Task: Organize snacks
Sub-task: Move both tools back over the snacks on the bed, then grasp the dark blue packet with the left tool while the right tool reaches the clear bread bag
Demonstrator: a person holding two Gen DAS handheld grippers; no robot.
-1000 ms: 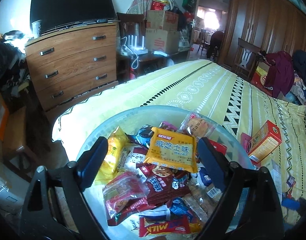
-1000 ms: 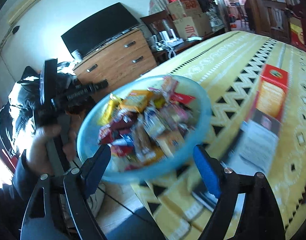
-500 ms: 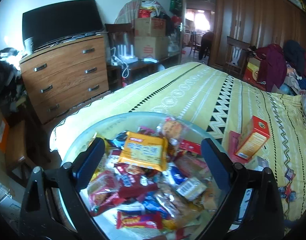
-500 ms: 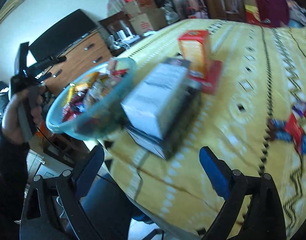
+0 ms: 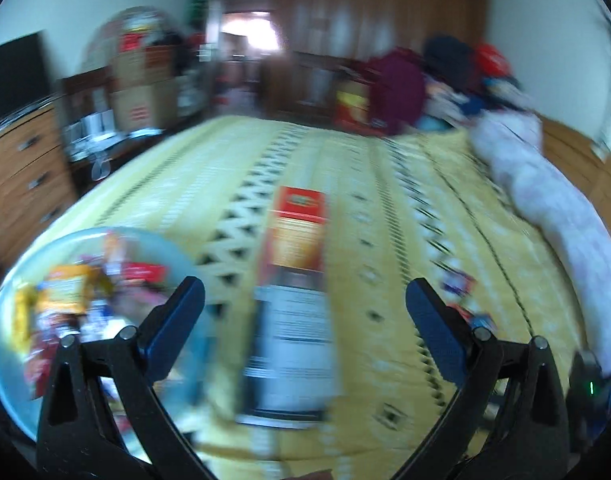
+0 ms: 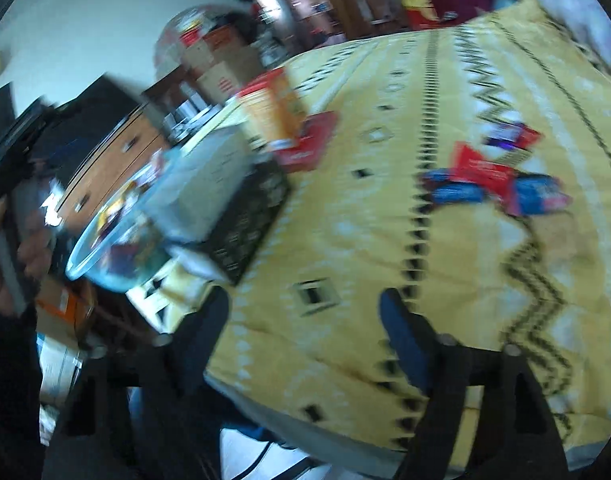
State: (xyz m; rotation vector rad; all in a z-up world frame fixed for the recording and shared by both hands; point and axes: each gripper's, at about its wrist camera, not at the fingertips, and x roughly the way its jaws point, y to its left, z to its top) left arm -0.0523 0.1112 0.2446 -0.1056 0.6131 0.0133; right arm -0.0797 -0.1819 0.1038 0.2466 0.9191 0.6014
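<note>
Blurred bed carries one bowl of uncountable snacks at its corner, three boxes beside it, and several wrappers apart. Left gripper gapes, opening; right gripper is closing, nothing between.

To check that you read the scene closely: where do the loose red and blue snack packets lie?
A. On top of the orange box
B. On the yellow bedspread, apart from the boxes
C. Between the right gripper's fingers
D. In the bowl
B: the packets lie flat on the bedspread, well clear of the orange box.
</note>
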